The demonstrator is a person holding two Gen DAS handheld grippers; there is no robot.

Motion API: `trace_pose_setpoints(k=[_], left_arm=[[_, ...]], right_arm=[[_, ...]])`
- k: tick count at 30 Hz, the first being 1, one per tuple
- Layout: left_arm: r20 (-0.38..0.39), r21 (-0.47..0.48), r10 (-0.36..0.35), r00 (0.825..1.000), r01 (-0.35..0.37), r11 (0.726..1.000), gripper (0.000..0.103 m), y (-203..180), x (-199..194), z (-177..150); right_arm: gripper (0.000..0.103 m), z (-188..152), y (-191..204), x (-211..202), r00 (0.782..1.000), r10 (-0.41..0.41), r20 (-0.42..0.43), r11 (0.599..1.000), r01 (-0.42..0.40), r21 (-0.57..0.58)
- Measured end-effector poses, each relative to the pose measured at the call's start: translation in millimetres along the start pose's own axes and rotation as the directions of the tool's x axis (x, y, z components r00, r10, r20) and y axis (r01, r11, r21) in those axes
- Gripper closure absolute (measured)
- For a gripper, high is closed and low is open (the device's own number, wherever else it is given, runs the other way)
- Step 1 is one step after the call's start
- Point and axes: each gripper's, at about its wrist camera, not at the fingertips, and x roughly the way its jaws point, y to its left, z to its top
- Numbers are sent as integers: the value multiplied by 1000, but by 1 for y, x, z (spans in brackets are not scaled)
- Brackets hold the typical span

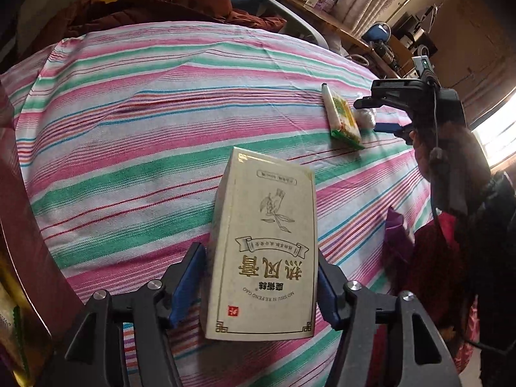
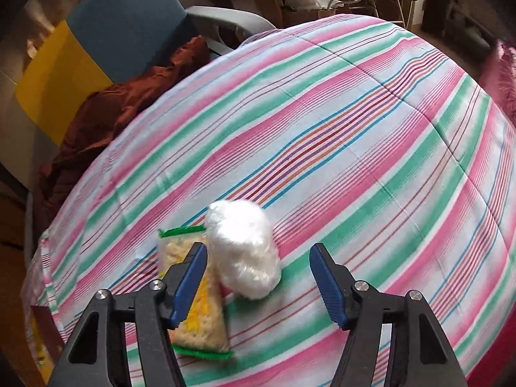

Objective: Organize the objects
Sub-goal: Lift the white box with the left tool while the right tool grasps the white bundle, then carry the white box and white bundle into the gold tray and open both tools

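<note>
Two packets (image 2: 200, 293) beside white bundle (image 2: 243, 251)

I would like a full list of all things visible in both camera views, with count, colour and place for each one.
cream box: one, cream with gold print, between the fingers of the left tool, over the bed.
cracker packet: one, clear with green ends, on the bedcover beside the white bundle.
white bundle: one, white in clear wrap, on the bedcover, touching the packet.
bedcover: one, pink, green and white stripes, under everything.
brown cloth: one, rust brown, at the far edge of the bed.
chair: one, blue and yellow, behind the bed.
wooden desk: one, brown, background, with small boxes.
left tool: one, black with blue pads, shut on the box.
right tool: one, black with blue pads, open above the bundle.
</note>
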Motion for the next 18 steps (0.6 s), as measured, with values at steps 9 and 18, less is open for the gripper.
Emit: trace_pose_setpoints(k=[9, 18], left_arm=[[28, 26, 23, 999, -23, 999, 50, 0, -2, -2], [130, 32, -9, 991, 5, 999, 50, -5, -51, -7]], right_arm=[[70, -19, 3, -32, 997, 43, 68, 994, -36, -100], [70, -66, 35, -94, 972, 188, 142, 964, -155, -216]])
